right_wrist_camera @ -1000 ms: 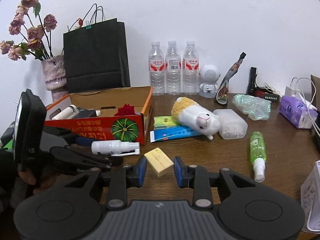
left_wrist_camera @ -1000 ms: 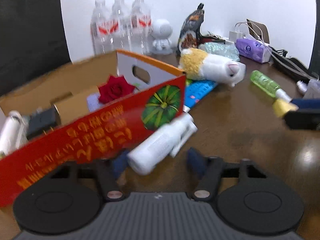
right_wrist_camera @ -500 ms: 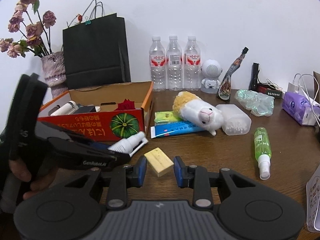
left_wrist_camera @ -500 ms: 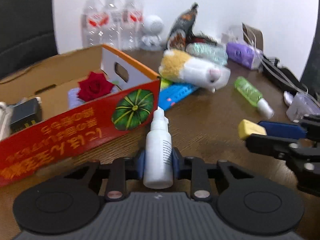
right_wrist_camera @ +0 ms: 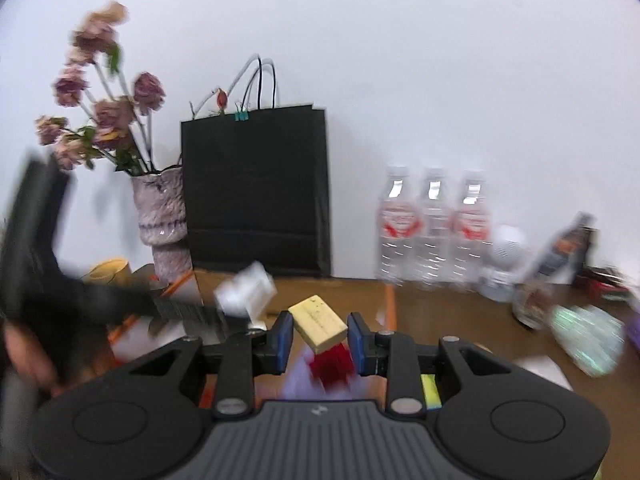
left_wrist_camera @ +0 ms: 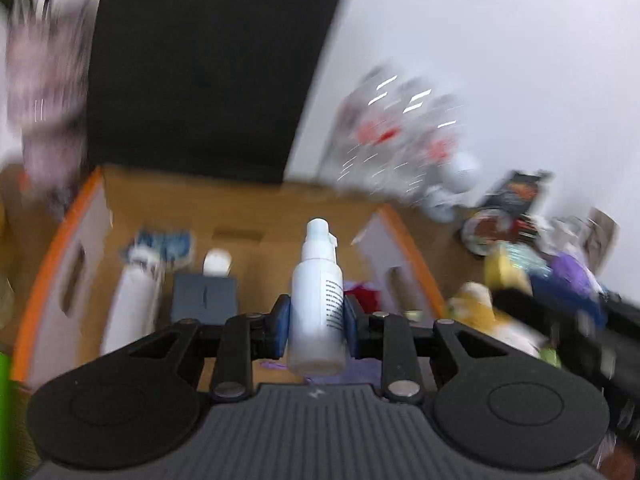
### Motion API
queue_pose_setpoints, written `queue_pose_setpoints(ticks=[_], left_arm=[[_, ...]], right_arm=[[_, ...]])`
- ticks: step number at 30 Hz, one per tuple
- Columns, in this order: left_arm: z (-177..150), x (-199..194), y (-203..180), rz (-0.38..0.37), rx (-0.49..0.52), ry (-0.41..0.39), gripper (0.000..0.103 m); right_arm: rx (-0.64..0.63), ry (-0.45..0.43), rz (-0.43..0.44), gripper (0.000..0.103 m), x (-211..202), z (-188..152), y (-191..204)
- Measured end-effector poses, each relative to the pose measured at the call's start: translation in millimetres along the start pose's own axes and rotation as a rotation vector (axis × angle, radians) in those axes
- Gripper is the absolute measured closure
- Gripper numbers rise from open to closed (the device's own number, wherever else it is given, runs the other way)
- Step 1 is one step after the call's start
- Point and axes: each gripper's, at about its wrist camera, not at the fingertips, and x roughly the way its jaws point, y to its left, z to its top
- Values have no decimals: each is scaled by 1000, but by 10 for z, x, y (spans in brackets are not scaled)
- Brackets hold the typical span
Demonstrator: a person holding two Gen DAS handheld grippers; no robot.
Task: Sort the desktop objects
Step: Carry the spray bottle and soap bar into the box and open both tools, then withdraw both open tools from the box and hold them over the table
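Observation:
My left gripper (left_wrist_camera: 316,330) is shut on a white spray bottle (left_wrist_camera: 318,300) and holds it upright above the open cardboard box (left_wrist_camera: 248,204). The box holds a white tube (left_wrist_camera: 128,308), a dark block (left_wrist_camera: 204,298) and a red rose (left_wrist_camera: 366,294). My right gripper (right_wrist_camera: 319,336) is shut on a yellow sponge block (right_wrist_camera: 318,322), lifted over the box's right end, with the red rose (right_wrist_camera: 332,364) below it. The left gripper with its bottle (right_wrist_camera: 246,292) shows blurred at the left of the right wrist view.
A black paper bag (right_wrist_camera: 256,192) and a vase of dried flowers (right_wrist_camera: 162,216) stand behind the box. Three water bottles (right_wrist_camera: 434,224), a white round toy (right_wrist_camera: 506,256) and a snack bag (right_wrist_camera: 560,256) line the wall. A plush toy (left_wrist_camera: 480,308) lies right of the box.
Both grippers lifted off the table and swung toward the box. The left now carries the spray bottle over the box; the right carries the yellow sponge over its right end.

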Motion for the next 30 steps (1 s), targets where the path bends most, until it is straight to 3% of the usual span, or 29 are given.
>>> queue_pose_setpoints(ticks=[5, 10, 13, 15, 16, 18, 20, 21, 23, 26, 30], left_arm=[[32, 401, 66, 36, -61, 54, 75], [60, 647, 96, 76, -47, 102, 74], [75, 645, 113, 62, -51, 78, 58], [99, 602, 143, 60, -52, 57, 49], [117, 566, 167, 60, -51, 55, 49], [137, 468, 219, 67, -63, 56, 44], [143, 328, 252, 91, -71, 67, 18], [133, 231, 267, 106, -64, 62, 12], [88, 15, 272, 142, -22, 53, 9], [-60, -346, 267, 202, 43, 27, 0], [-440, -777, 255, 245, 88, 2, 0]], right_arm=[[12, 239, -15, 75, 1219, 299, -96], [62, 362, -23, 75, 1799, 207, -197], [54, 398, -76, 74, 1964, 171, -222], [50, 414, -77, 61, 2011, 127, -216], [51, 417, -78, 51, 2012, 113, -217], [46, 416, -83, 47, 1969, 112, -231], [63, 400, -91, 36, 1850, 151, -249], [78, 389, -86, 33, 1767, 179, -263], [101, 369, -83, 18, 1558, 225, -266], [110, 359, -95, 9, 1143, 220, -186], [108, 332, -89, 3, 498, 6, 1]])
